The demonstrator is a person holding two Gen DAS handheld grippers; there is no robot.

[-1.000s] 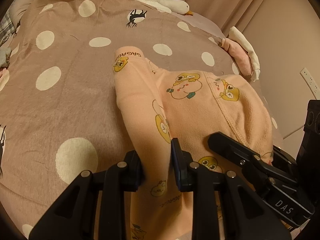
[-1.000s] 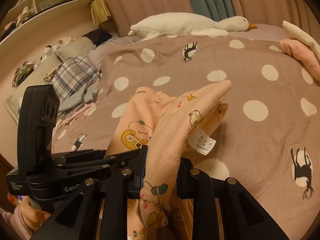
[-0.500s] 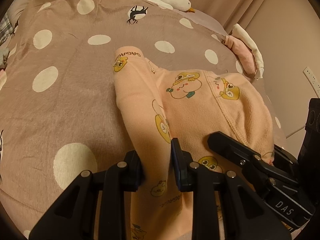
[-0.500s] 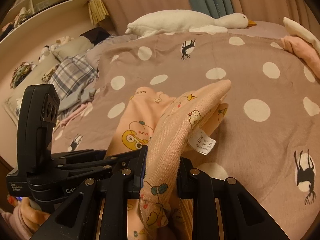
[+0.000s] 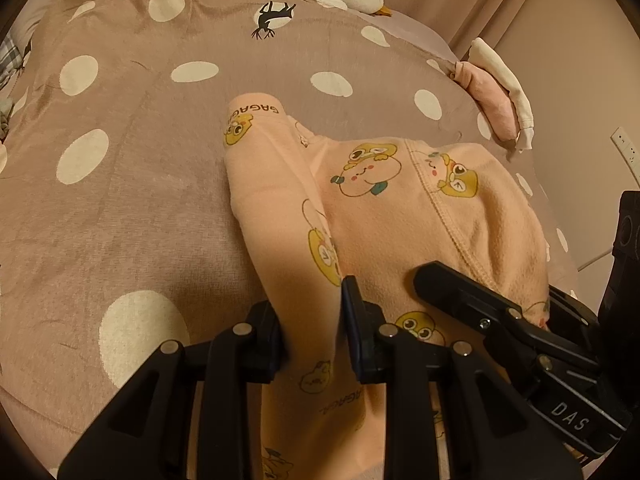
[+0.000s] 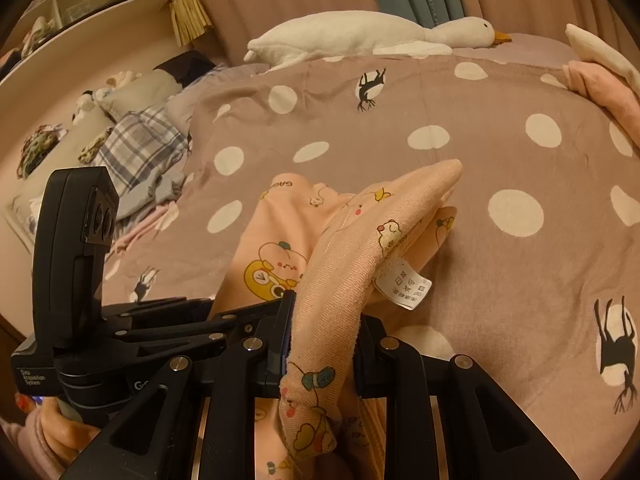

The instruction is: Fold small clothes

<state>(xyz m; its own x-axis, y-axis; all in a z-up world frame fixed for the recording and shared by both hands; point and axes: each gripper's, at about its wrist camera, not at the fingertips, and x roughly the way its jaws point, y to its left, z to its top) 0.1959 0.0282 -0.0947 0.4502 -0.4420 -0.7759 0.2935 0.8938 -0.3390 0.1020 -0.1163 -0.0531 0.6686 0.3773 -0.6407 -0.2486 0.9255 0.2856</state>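
Dotted bedspread point(image 5: 120, 208) | peach garment point(image 5: 384, 216) pinched by left fingers point(image 5: 352, 304) | right fingers point(image 6: 286, 320) pinch waistband point(image 6: 352, 248)

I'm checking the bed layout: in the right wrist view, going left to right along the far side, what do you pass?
Plaid cloth → white goose plush → folded pink and cream clothes.

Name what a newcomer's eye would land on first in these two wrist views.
First, the peach cartoon-print garment, lying on the polka-dot bedspread and pinched at its near edge by both the left gripper and the right gripper, jaws closed on cloth. Next, the white plush goose stretched along the far edge of the bed. A white care label hangs from the lifted fold.
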